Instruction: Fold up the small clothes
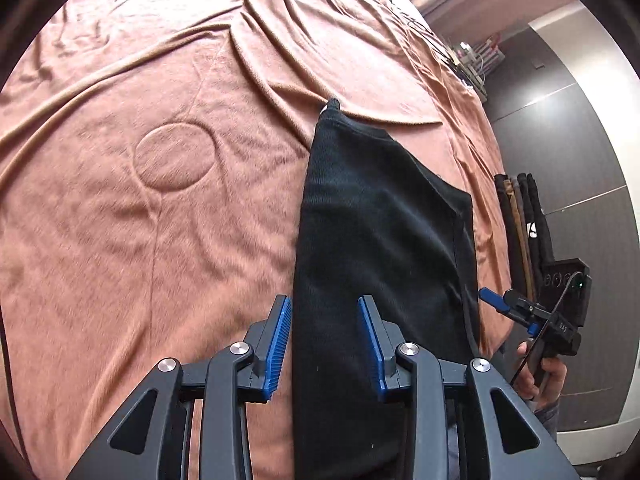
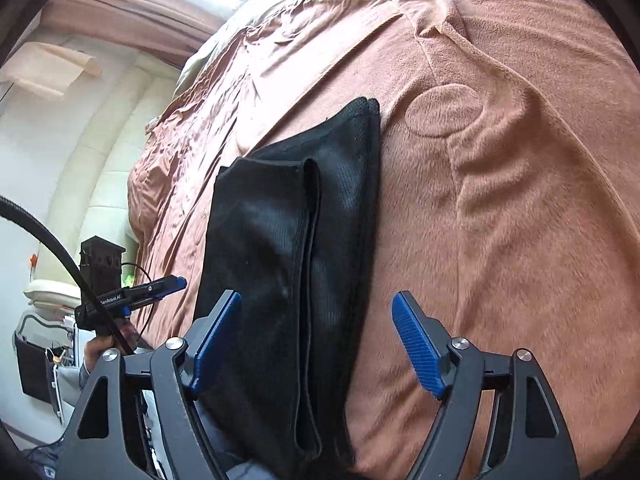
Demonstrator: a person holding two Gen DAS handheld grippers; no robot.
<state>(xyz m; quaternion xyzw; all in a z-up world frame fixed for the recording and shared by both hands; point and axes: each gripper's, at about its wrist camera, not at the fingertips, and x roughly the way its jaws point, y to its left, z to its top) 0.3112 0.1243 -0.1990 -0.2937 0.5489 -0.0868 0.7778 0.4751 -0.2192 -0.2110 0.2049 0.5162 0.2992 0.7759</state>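
A black folded garment of ribbed knit cloth [image 1: 380, 248] is laid flat on a soft, fuzzy brown-pink blanket [image 1: 160, 240]; the blanket is wrinkled into long ridges, and a round ring shape [image 1: 174, 156] is pressed into its nap just beside the garment. The garment is folded into a long narrow strip; its long side runs away from the cameras, from the near edge of the bed toward the far end, and it gets a bit narrower at the far tip. In the right wrist view a thick folded flap is seen lying on top of a thinner, mesh-like layer [image 2: 352, 184], with a rolled seam running down the middle.

The left gripper [image 1: 325, 344] is held above the near part of the garment; its blue ridged pads are spread a little way apart and nothing is pinched between them. The right gripper [image 2: 316, 344] is held above the same cloth; its blue pads are spread wide — nothing is pinched there either.

The near end of the garment is cut off by the bottom of both pictures and hidden behind the black gripper arms. What kind of clothing it is cannot be told. The edges of the pictures are bent and dark.
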